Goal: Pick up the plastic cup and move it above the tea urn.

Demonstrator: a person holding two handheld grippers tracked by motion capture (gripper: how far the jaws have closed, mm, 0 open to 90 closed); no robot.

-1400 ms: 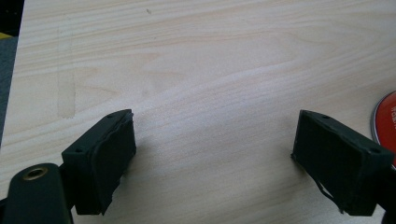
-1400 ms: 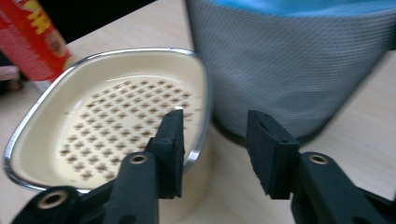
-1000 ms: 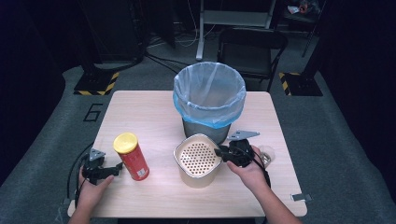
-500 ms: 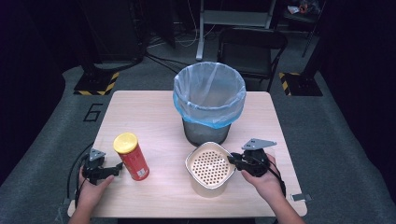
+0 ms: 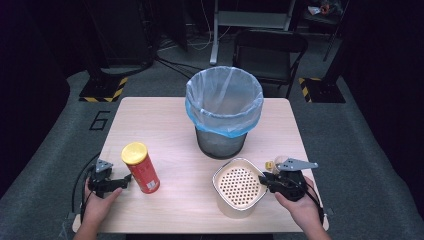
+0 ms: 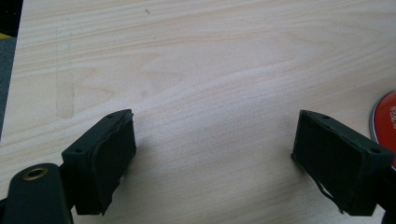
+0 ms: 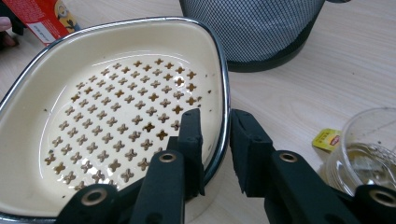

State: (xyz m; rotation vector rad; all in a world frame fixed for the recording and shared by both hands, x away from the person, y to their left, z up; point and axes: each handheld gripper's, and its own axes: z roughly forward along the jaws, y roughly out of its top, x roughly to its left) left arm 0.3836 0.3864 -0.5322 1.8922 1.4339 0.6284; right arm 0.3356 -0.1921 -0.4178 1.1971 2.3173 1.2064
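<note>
A cream strainer basket (image 5: 239, 187) with a perforated floor stands at the table's front right. My right gripper (image 5: 263, 181) is shut on its right rim. In the right gripper view one jaw sits inside the basket (image 7: 116, 107) and the other outside, the right gripper (image 7: 215, 116) straddling the metal edge. A red snack can (image 5: 141, 167) with a yellow lid stands upright at the front left. My left gripper (image 5: 125, 180) rests just left of the can, open. In its own view the left gripper (image 6: 215, 123) holds nothing, and the can's red base (image 6: 385, 116) shows at the right edge.
A mesh waste bin (image 5: 224, 107) lined with a blue bag stands mid-table behind the basket. A clear cup (image 7: 369, 149) with a yellow tea tag (image 7: 327, 139) sits just right of my right gripper. The table (image 5: 165, 125) has bare wood between can and basket.
The right gripper has pulled the basket toward the front right, away from the bin. The left gripper and the can have stayed put.
</note>
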